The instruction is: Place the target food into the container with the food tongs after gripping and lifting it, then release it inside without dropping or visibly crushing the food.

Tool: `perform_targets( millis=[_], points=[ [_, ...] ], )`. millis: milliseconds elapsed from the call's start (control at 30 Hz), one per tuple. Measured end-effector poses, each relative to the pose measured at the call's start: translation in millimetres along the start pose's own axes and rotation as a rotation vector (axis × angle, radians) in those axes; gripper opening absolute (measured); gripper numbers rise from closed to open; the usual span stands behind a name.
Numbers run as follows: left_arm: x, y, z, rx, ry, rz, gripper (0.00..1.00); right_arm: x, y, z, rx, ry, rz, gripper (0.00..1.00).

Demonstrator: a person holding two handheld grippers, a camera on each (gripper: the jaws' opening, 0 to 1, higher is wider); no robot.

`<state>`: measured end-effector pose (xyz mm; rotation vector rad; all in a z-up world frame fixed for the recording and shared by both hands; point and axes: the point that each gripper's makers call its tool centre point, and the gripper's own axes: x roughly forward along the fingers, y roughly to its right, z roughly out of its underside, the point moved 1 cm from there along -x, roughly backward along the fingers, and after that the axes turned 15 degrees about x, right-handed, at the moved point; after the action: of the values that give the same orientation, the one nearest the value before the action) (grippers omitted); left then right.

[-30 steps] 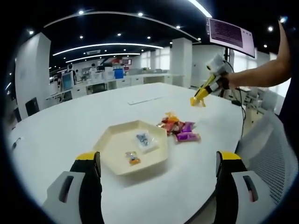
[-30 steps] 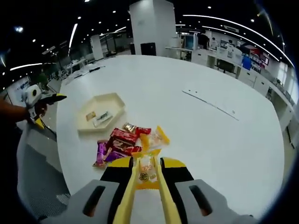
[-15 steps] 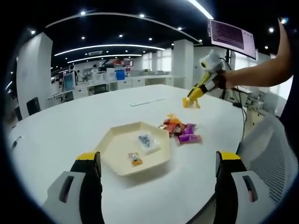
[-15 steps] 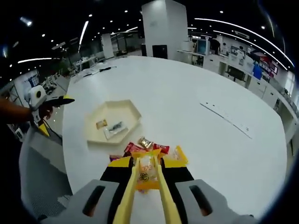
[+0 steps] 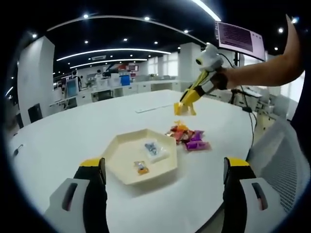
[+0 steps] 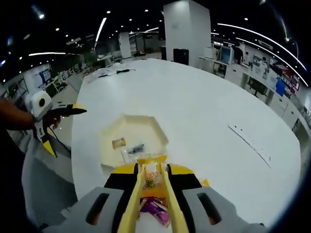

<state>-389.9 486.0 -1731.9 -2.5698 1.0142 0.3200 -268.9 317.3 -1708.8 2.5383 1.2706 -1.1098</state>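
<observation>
Here the right gripper (image 6: 152, 171) is clamped on a pair of yellow food tongs (image 6: 146, 204), and the tongs pinch a small clear-wrapped snack (image 6: 151, 175) with an orange edge between their tips. In the right gripper view the snack hangs in the air just at the 6 o'clock rim of the cream hexagonal tray (image 6: 155, 130), not yet over its floor. Two wrapped pieces already lie in the tray: an orange one (image 6: 118, 142) and a clear one with dark print (image 6: 134, 148). Below the tongs, at 6 o'clock, a purple packet (image 6: 154, 209) of the loose pile peeks out on the white worktop (image 6: 218, 107).

In the left gripper view the same tongs (image 5: 187, 101) reach in from 1 o'clock, held aloft above the pile of red, orange and purple packets (image 5: 188, 137), which sits just at 3 o'clock of the tray (image 5: 116, 153). A person's bare forearm (image 5: 262, 73) carries that tool.

The left gripper (image 5: 163, 167) holds nothing, its jaws spread wide at 6 o'clock near the worktop's edge. Seen from the right gripper view, it (image 6: 73, 109) hovers off the worktop at 9 o'clock.
</observation>
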Motion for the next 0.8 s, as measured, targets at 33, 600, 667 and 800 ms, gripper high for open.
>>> perform_targets(
  millis=[33,600,667,800],
  points=[
    [0.0,0.2,0.0,0.002,0.0,0.0,0.97,2.5,-3.7,-2.3,-0.004,-0.002,-0.004,0.22],
    [-0.4,1.5,0.4,0.012,-0.007,0.002,0.96,45.1,-69.4,-53.2,-0.098,-0.004,-0.109,0.22],
    [-0.1,1.4,0.3,0.009,-0.005,0.003,0.96,48.8,-76.0,-59.2,-0.106,-0.003,-0.117,0.22],
    [-0.2,0.4,0.8,0.008,-0.007,0.0,0.95,55.0,-85.9,-65.6,-0.123,-0.005,-0.131,0.22]
  ],
)
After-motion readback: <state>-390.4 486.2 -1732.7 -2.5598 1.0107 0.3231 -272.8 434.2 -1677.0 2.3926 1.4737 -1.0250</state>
